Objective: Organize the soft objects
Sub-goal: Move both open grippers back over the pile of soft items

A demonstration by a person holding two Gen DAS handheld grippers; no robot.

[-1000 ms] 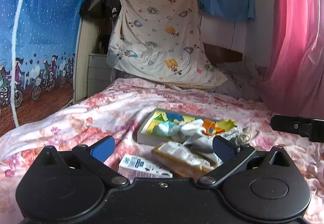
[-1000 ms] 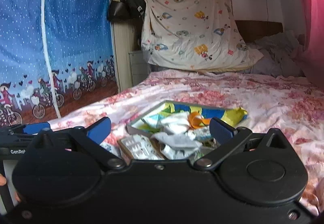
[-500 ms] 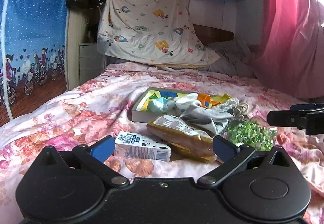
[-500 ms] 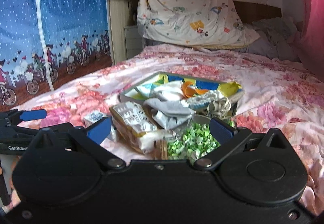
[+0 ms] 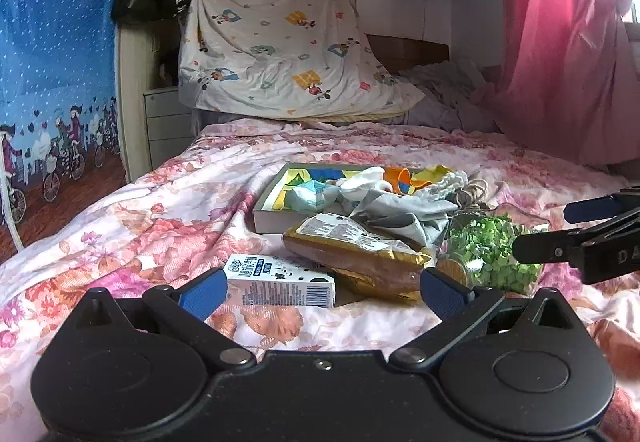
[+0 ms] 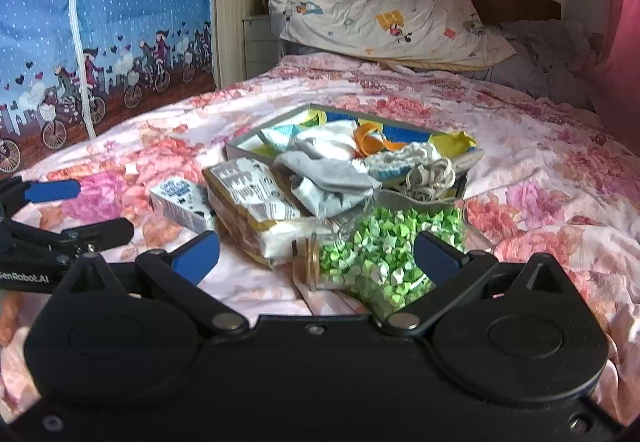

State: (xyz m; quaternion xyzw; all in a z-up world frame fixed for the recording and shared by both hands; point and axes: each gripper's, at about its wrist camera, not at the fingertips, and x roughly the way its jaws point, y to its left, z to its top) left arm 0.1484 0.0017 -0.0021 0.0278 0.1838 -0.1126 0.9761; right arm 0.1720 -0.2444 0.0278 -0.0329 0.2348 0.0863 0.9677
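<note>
— So where are the soft things?

— Piled in and spilling over the shallow tray [image 6: 240, 148], ahead of both grippers: a grey cloth [image 6: 328, 178], white fabric [image 6: 326, 142] and a knotted cord [image 6: 432, 174]. The right gripper [image 6: 316, 248] is spread wide and holds nothing; the left gripper [image 5: 316, 290] is equally wide and empty.

— What sits nearest the fingers?

— Between the right fingers, a clear jar of green paper stars [image 6: 384, 254] lying on its side. Just ahead of the left ones, a small carton [image 5: 280, 284] and a gold-wrapped packet [image 5: 360, 254] that leans against the cloth.

— Risks?

— I'd judge the cloth is tangled with the rest, so a tug could drag the cord or packet along. The jar could roll if nudged, and on a soft quilt a deep pinch might catch bedding instead.

— And the surroundings?

— A rumpled floral bedspread [image 6: 540, 162]; beyond it a cartoon-print sheet [image 5: 272, 42] hanging, a pink curtain [image 5: 560, 42] to the right, a blue printed curtain [image 6: 120, 2] to the left.
</note>
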